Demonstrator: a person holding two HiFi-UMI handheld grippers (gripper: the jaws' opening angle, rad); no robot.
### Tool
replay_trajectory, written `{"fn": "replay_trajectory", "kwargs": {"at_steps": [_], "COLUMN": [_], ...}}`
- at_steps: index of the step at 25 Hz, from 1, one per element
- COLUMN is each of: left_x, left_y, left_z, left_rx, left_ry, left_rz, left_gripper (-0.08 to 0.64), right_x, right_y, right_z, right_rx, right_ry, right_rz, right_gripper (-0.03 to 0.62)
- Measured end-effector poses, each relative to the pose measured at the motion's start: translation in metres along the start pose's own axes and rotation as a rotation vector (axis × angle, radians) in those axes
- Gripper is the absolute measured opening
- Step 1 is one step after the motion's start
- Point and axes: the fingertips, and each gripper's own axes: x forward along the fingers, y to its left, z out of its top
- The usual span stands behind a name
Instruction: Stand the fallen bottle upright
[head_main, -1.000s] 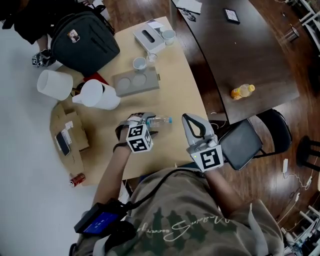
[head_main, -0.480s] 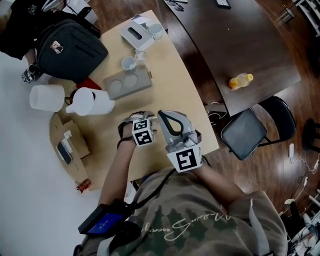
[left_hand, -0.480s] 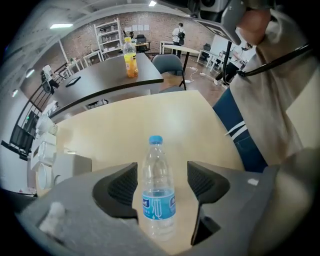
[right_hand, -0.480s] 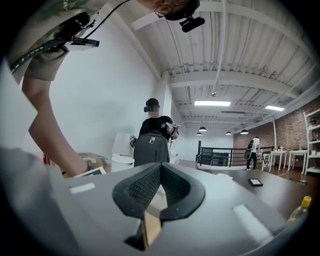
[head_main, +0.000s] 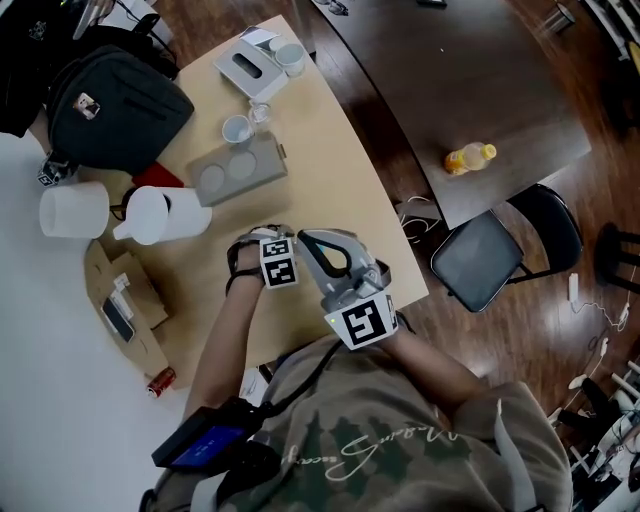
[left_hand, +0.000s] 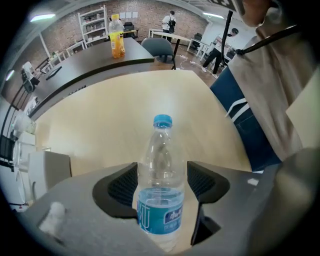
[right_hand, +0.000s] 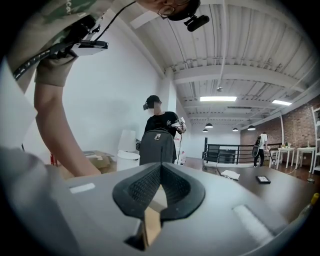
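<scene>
A clear water bottle (left_hand: 161, 175) with a blue cap and blue label lies on the light wooden table (head_main: 330, 150), its cap pointing away from the left gripper's camera. My left gripper (left_hand: 161, 182) points steeply down over it, jaws open, one pad on either side of the bottle's body and close to it. In the head view the left gripper's marker cube (head_main: 278, 262) and my right gripper (head_main: 308, 240) cover the bottle. The right gripper (right_hand: 160, 167) is held about level just beside the left one, jaws shut with nothing between them.
On the table's far part are a black backpack (head_main: 115, 105), two white jugs (head_main: 160, 213), a grey tray (head_main: 232, 170), a cup (head_main: 237, 128) and a tissue box (head_main: 243, 66). A dark table (head_main: 480, 80) with an orange bottle (head_main: 468, 157) and a chair (head_main: 485, 258) stand at the right.
My left gripper has sunk down around the bottle. The right gripper has moved left, close beside the left one, and now hides the bottle in the head view.
</scene>
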Motion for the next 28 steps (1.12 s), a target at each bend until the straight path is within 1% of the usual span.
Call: {"fn": "replay_trajectory", "kwargs": {"at_steps": [2,4,5,8,13,17,20,23,25,26,28], "left_x": [0.009,0.017,0.022,0.029,0.03,0.03,0.029,0.029,0.027,0.024,0.015], "left_y": [-0.004,-0.009,-0.011,-0.012,-0.012,-0.01,-0.011,-0.012,-0.011,-0.01,-0.006], "left_z": [-0.002,-0.003,-0.003,-0.003,0.0,0.0,0.0,0.0,0.0,0.0,0.003], "left_rx": [0.019,0.026,0.031,0.062,0.04,0.066,0.083,0.08,0.072,0.056,-0.013], "left_ry": [0.018,0.016,0.014,-0.001,-0.088,-0.082,-0.075,-0.072,-0.085,-0.102,-0.173], "left_rz": [-0.029,-0.054,-0.056,-0.01,0.044,0.039,0.042,0.07,0.105,0.124,0.164], "left_gripper": [0.327,0.334,0.338,0.339,0.337,0.336,0.333,0.329,0.327,0.325,0.324], "right_x": [0.003,0.006,0.008,0.012,0.021,0.026,0.026,0.021,0.017,0.014,0.01], "right_y": [-0.003,-0.009,-0.014,-0.027,-0.026,-0.024,-0.029,-0.032,-0.032,-0.03,-0.026], "right_z": [0.0,0.0,0.0,-0.003,-0.014,-0.015,-0.011,-0.007,-0.005,-0.004,-0.004], "right_rx": [-0.006,-0.009,-0.006,0.007,0.016,0.006,-0.008,-0.028,-0.039,-0.041,-0.036], "right_ry": [-0.002,-0.008,-0.008,-0.001,0.026,0.029,0.03,0.034,0.036,0.039,0.042], "right_rz": [-0.006,-0.027,-0.042,-0.074,-0.062,-0.053,-0.061,-0.074,-0.077,-0.074,-0.065], "right_gripper": [0.003,0.003,0.002,0.003,0.003,0.002,0.003,0.003,0.003,0.003,0.003]}}
